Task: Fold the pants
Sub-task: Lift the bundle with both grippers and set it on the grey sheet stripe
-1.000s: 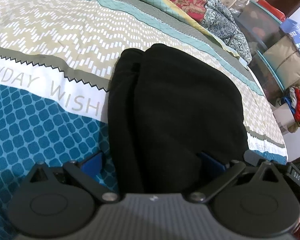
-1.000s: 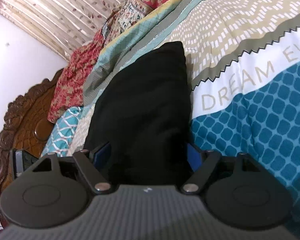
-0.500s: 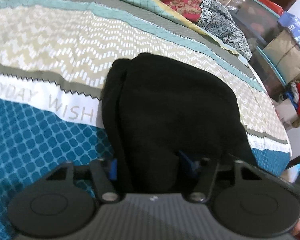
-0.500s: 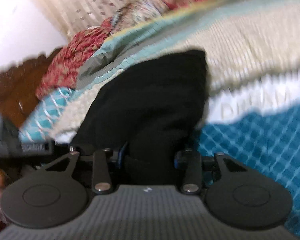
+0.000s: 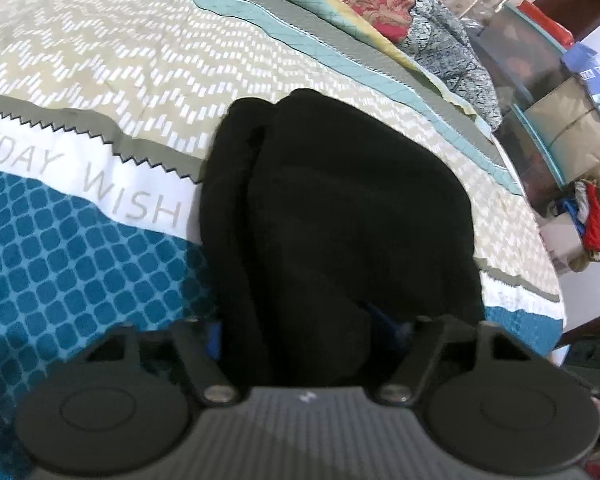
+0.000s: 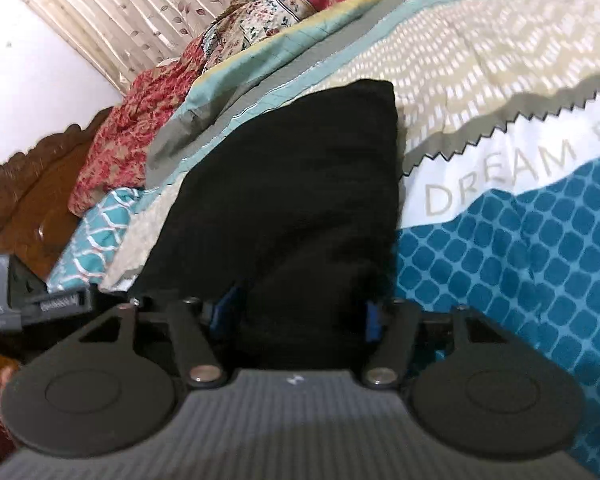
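The black pants (image 5: 340, 216) lie folded in a thick bundle on the patterned bedspread (image 5: 100, 80). My left gripper (image 5: 300, 336) is shut on the near edge of the bundle, blue pads pressed into the cloth on both sides. In the right wrist view the same pants (image 6: 292, 208) stretch away from me. My right gripper (image 6: 300, 316) is shut on their near edge, blue pads against the fabric. The fingertips are mostly buried in cloth.
Floral pillows (image 6: 140, 128) and a carved wooden headboard (image 6: 24, 200) lie to the left in the right wrist view. Storage bins and bags (image 5: 560, 120) stand past the bed's far side in the left wrist view. The other gripper's body (image 6: 32, 304) shows at left.
Both grippers went from open around the pants' edge to shut on it. The near edge of the bundle is bunched between the pads.
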{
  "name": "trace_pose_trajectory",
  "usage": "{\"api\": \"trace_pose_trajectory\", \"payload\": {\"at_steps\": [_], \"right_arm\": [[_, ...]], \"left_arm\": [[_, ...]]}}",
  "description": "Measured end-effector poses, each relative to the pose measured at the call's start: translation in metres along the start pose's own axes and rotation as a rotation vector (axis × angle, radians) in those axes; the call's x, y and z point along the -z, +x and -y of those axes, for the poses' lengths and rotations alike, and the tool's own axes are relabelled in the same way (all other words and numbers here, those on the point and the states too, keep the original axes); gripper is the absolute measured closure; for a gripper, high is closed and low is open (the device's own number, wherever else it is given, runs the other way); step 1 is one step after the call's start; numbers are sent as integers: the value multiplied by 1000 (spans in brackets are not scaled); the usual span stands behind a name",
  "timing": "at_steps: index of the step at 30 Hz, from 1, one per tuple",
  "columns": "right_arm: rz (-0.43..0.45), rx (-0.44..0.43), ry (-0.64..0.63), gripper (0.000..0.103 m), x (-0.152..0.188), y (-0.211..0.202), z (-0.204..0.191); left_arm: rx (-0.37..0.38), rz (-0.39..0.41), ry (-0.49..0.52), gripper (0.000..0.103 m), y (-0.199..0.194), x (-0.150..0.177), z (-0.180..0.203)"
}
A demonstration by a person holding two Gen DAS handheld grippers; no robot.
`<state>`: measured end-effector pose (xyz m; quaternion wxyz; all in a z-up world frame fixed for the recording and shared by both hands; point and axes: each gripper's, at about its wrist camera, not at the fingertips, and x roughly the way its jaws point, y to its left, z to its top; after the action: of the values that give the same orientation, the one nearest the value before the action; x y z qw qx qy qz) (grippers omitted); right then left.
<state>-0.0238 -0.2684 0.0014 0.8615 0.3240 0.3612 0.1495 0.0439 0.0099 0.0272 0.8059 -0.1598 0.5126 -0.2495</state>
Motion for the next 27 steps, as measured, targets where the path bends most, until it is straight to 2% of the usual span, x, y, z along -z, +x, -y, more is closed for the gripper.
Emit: {"api": "trace_pose_trajectory", "payload": {"at_steps": [3,7,12,17,20,22,24,27], "right_arm": [[27,16,-57,60,1,-9,-19],[131,-16,-149,62,-18,-25,-42],[241,-37,-275,62,-76,-17,-57],[359,-32,-414,63,-143,12,-67],[457,-18,-462,63,-179,33,-64],[507,20,-496,62,-198,60,-59],[484,61,-485,62,-210,94,-44],[346,114,-369,62,-222,155,-7]], "left_arm": [[4,0,-4,55,-10,-6,6],[61,56,18,57,-36,-28,22],[72,159,137,57,-48,-82,49],[48,282,246,57,-38,-156,72],[49,372,287,57,-17,-204,76],[37,415,311,57,8,-231,73],[-5,421,314,57,38,-250,64],[-99,353,299,57,105,-270,37]]}}
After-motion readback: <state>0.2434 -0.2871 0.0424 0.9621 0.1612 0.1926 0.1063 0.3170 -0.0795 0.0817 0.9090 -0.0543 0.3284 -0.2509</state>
